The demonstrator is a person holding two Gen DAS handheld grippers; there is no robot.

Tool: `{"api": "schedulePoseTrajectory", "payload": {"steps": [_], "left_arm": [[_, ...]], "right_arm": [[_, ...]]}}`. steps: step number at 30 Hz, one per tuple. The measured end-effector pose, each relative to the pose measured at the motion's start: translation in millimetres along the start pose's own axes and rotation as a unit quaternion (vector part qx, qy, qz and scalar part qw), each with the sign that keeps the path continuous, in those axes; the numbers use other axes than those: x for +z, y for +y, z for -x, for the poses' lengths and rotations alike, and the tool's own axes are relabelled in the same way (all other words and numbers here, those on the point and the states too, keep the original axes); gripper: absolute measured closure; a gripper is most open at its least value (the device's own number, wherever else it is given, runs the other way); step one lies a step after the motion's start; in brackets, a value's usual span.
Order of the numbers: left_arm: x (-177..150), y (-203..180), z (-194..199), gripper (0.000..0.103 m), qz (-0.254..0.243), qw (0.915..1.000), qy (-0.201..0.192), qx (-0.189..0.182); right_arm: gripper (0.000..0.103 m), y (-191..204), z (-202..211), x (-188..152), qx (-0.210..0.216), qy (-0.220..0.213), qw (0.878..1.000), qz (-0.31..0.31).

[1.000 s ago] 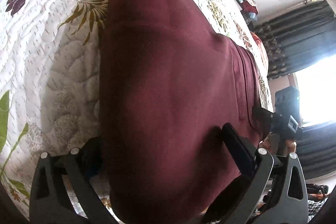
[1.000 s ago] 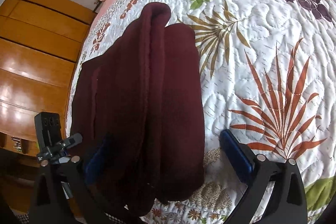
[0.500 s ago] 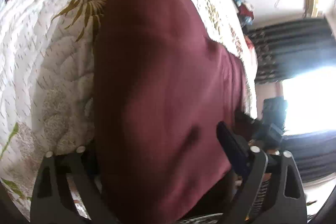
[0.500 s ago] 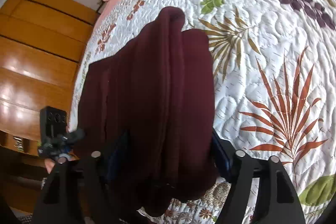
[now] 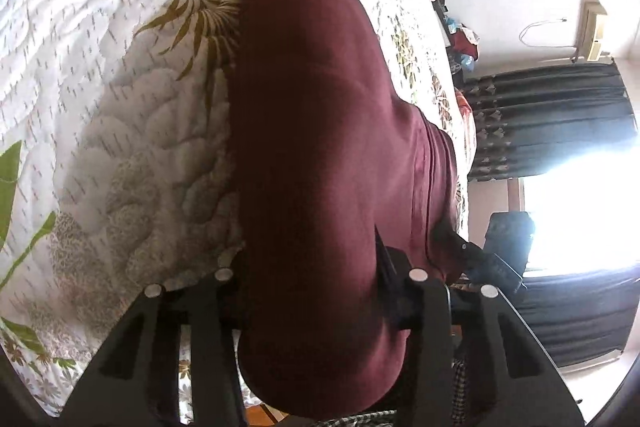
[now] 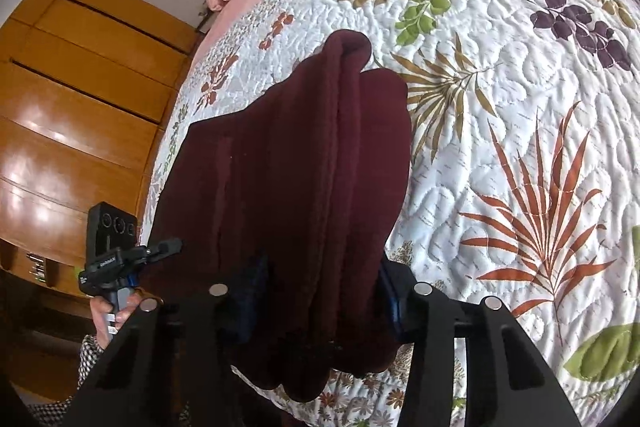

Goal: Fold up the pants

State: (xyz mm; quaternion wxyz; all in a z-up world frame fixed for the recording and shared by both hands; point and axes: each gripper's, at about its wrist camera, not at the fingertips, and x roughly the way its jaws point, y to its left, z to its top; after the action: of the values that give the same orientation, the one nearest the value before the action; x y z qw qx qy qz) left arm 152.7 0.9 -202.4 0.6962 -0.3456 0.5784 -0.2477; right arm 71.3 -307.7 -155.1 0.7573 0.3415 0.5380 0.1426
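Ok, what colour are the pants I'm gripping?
Dark maroon, plain fleecy pants; shows best in the right wrist view.

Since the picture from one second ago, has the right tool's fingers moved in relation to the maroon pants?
Yes. The right tool has just been closing: its blue pads, earlier apart from the maroon pants over the quilt, now press the fabric's sides.

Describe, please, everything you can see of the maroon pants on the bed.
The maroon pants look like soft, thick fleece. They are already folded lengthwise into a long, layered bundle, with stacked edges and a rounded far end. They lie on the white floral quilt, reaching to the near bed edge. The left gripper and the right gripper have just been closing, and each now squeezes the near end of the cloth between its pads.
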Motion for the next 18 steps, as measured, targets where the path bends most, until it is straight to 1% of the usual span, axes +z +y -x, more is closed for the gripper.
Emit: {"api": "schedulePoseTrajectory", "payload": {"steps": [2, 4, 11, 14, 18], "left_arm": [[-2, 3, 7, 0.063, 0.003, 0.9999, -0.002, -0.01], [-9, -3, 10, 0.064, -0.004, 0.9997, -0.009, -0.023], [-28, -24, 18, 0.065, -0.022, 0.9982, -0.023, -0.051], [-33, -35, 19, 0.065, -0.03, 0.9974, -0.028, -0.059], [-31, -56, 21, 0.065, -0.053, 0.9956, -0.037, -0.068]], "right_arm": [[0.056, 0, 3, -3, 0.003, -0.002, 1.0, -0.003], [0.058, 3, 8, -4, 0.004, -0.005, 1.0, -0.001], [0.06, 19, 32, -9, -0.001, -0.02, 1.0, 0.016], [0.061, 26, 43, -7, -0.006, -0.027, 0.999, 0.026], [0.062, 35, 59, 1, -0.016, -0.037, 0.998, 0.048]]}}
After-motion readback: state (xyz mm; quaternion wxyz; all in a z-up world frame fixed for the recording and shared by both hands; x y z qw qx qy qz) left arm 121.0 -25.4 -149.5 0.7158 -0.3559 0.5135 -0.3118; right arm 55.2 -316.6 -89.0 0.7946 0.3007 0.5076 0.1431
